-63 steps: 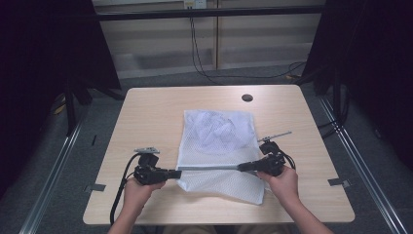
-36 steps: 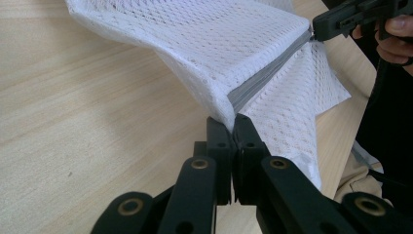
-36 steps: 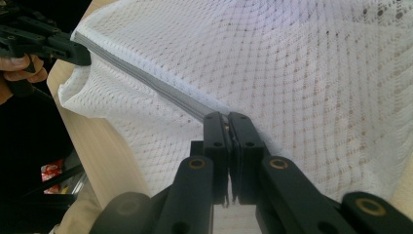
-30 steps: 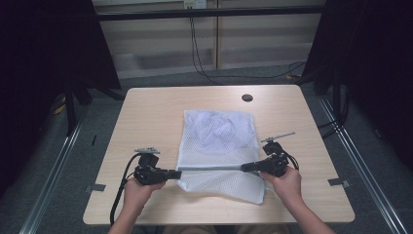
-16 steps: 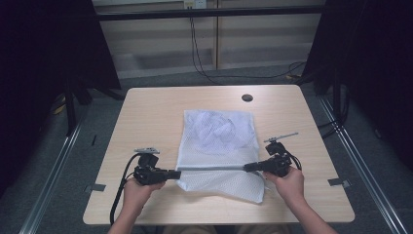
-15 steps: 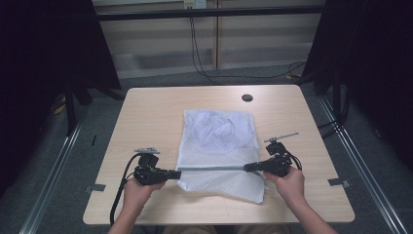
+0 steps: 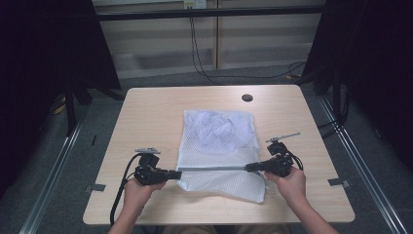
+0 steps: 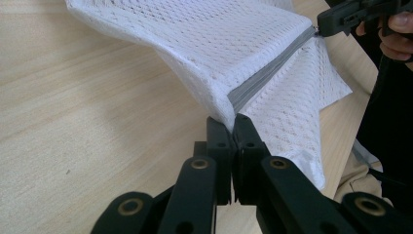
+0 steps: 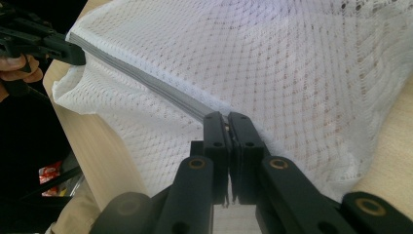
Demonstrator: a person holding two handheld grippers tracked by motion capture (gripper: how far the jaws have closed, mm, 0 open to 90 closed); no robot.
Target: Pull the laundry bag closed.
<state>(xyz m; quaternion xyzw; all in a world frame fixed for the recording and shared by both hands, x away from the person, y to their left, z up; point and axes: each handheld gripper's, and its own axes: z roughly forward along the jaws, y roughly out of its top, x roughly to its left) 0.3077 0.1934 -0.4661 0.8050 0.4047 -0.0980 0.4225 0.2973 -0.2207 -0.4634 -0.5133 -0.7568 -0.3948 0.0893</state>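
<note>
White mesh bag [image 7: 219, 146] flat near the middle of the pale wooden desk [image 7: 151, 112], slightly toward the near edge, something crumpled and white bunched inside its far half. Grey zipper [image 7: 212, 168] stretched taut left to right across the near part of the bag, lifted a little off the desk between the two grippers.

Left gripper [image 7: 176, 173] at the bag's left edge, jaws pinched together on the left end of the zipper [image 8: 258, 83], mesh [image 8: 234, 44] rising just beyond the tips [image 8: 233, 127]. Right gripper [image 7: 249, 167] at the right end of the zipper, jaws likewise clamped narrow on the zipper [image 9: 146, 83] and the mesh [image 9: 302, 68] around it, tips [image 9: 228, 123] buried in the fabric. Other hand and its gripper [image 9: 46, 44] visible at the far end of the zipper in the right gripper view.

Near corner of the bag [image 7: 255, 195] close to the desk's near edge, not overhanging. Bare desk wide open to the left of the bag, far of it up to a round dark cable hole [image 7: 247, 97], and in a narrower strip to the right. Grey floor [image 7: 58, 161] and metal rails beyond both side edges; dark curtains further out.

No readable brand, label or writing on the bag, grippers or desk.
</note>
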